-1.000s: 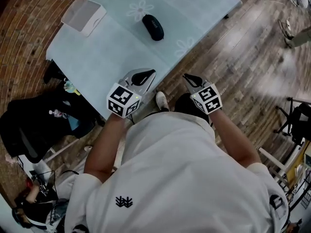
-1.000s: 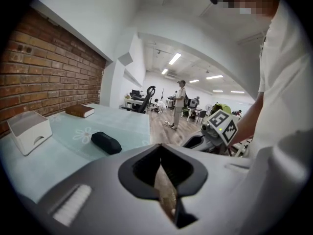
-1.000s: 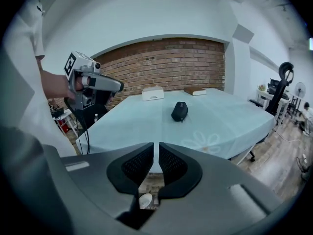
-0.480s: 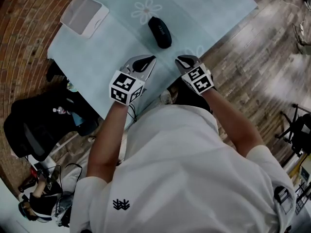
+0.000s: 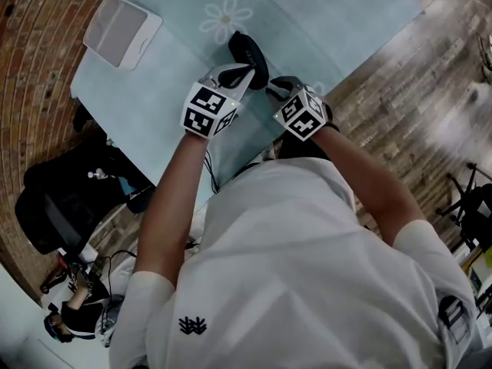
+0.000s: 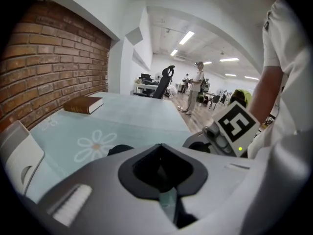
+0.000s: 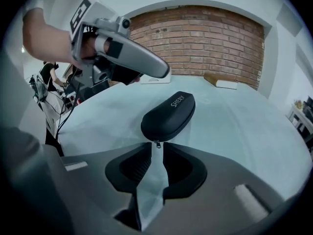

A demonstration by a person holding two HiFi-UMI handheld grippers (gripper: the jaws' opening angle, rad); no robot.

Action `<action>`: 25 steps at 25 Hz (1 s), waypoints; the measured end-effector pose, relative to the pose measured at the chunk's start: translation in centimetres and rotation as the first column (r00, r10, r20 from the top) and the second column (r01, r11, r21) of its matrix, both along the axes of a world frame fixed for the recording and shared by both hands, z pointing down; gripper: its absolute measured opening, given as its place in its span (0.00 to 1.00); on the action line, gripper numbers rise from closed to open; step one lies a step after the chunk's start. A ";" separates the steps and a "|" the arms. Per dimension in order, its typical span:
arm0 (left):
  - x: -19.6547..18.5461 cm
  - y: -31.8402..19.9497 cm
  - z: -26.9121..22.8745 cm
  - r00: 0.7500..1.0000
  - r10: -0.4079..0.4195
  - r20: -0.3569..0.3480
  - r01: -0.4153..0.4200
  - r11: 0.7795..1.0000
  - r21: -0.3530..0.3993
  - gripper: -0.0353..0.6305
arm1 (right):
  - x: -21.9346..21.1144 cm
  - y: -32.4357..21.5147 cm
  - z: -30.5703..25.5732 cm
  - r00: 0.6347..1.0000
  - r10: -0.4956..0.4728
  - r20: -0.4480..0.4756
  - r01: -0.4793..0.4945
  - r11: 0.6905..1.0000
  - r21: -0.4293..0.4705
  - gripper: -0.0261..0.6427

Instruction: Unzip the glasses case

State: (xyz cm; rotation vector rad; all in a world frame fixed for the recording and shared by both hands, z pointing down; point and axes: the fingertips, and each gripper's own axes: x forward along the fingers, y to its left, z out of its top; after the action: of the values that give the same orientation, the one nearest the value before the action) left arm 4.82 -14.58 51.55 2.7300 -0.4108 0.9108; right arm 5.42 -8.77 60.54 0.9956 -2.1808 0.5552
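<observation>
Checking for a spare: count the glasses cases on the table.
1: the black glasses case on the tablecloth, just ahead of the right gripper and its open jaws. The person's arms hide some cloth.

In the head view the left gripper (image 5: 246, 72) covers the near part of the glasses case (image 5: 246, 46). In the left gripper view only a dark sliver of the case shows over the gripper's body. The tray (image 6: 17, 155) is cut off by the left edge. The zip pull (image 7: 157, 144) is too small to tell whether the right gripper (image 7: 155, 150) touches it.
</observation>
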 end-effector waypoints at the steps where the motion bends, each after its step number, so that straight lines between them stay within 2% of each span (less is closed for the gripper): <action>1: 0.4 -0.4 0.5 1.000 0.008 0.011 -0.008 1.000 -0.004 0.14 | 0.0 0.0 0.3 1.000 -0.018 -0.011 0.018 1.000 -0.004 0.11; 7: 1.6 -1.4 3.3 0.995 0.072 0.065 -0.071 0.997 -0.005 0.13 | -0.6 -0.3 1.1 0.996 -0.089 -0.026 0.089 0.996 -0.014 0.11; 12: 1.6 -1.0 5.1 0.989 0.111 0.095 -0.110 0.994 -0.016 0.13 | -0.7 -0.4 1.4 0.995 -0.097 -0.008 0.096 0.995 -0.038 0.11; 25: 0.2 -1.1 4.9 1.000 0.020 0.021 -0.019 0.999 -0.035 0.13 | -1.1 -0.3 0.8 0.997 -0.080 0.003 0.080 0.997 -0.009 0.08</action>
State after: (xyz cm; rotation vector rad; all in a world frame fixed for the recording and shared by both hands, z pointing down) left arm 5.02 -15.73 56.40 2.6996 -0.3694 0.9434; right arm 4.32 -9.02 61.30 0.8986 -2.2074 0.5289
